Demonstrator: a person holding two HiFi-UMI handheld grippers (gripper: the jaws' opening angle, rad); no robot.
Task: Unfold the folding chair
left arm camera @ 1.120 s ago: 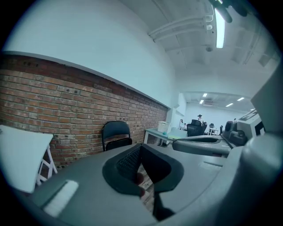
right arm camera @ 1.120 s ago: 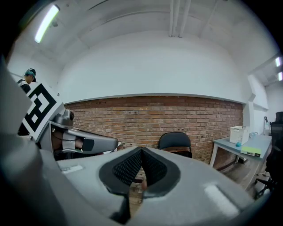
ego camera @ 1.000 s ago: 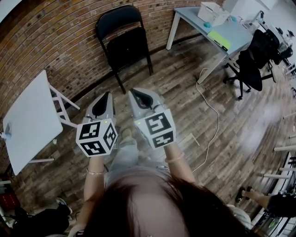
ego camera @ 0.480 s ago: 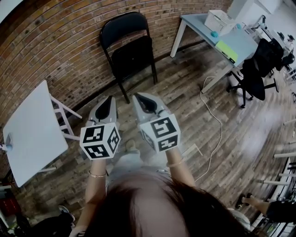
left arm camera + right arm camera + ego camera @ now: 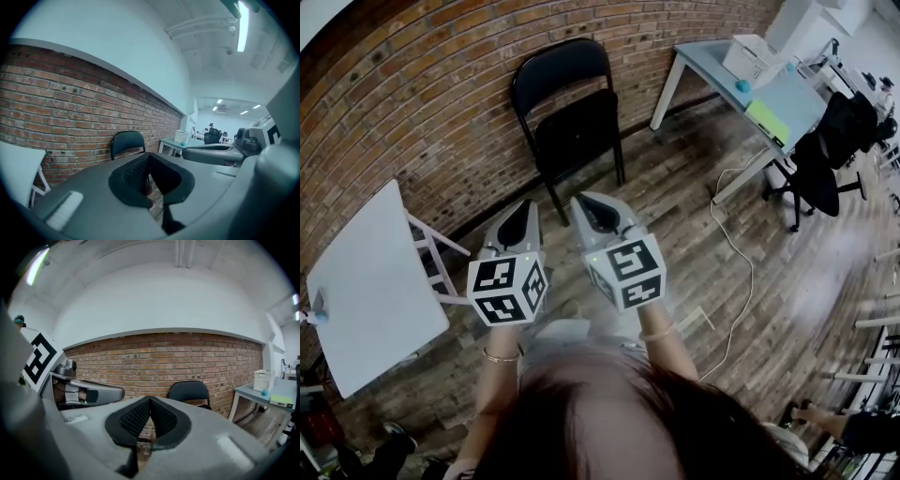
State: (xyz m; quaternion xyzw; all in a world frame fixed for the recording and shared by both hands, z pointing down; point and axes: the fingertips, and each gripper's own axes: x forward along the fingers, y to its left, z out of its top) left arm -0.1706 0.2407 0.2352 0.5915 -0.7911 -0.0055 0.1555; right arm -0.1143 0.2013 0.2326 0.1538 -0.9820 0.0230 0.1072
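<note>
Black metal folding chair (image 5: pixel 572 117): folded flat, seat tipped up against the back, upright at twelve o'clock in the head view, propped on the red brick wall (image 5: pixel 412 84). Well apart from both grippers and untouched. Shows again near centre in the left gripper view and just right of centre in the right gripper view, each time backed by the same brick.

Left gripper (image 5: pixel 524 203) at seven o'clock from the chair and right gripper (image 5: pixel 581 198) at six, side by side, both aimed towards it. Fingers pressed together on each, with nothing between them.

Step in hand, judging by this: the walk-up, with unfolding not yet begun. Next calls for closing the gap, parting the fingers, and clamping one pair on the backrest frame and the other on the front edge of the seat. Then drawing the seat down and forward to spread the legs. Probably needs the chair pulled off the wall first, to avoid scraping the brick.

Underfoot: brown wooden plank floor (image 5: pixel 675 206). White folding table (image 5: pixel 370 272) at nine o'clock, close to the wall. Pale blue worktop (image 5: pixel 703 58) at two o'clock, carrying a white box (image 5: pixel 750 58) and a green pad (image 5: pixel 767 116), with a black office chair (image 5: pixel 825 141) just beside it. Open office space beyond, bright under ceiling strip lights.
</note>
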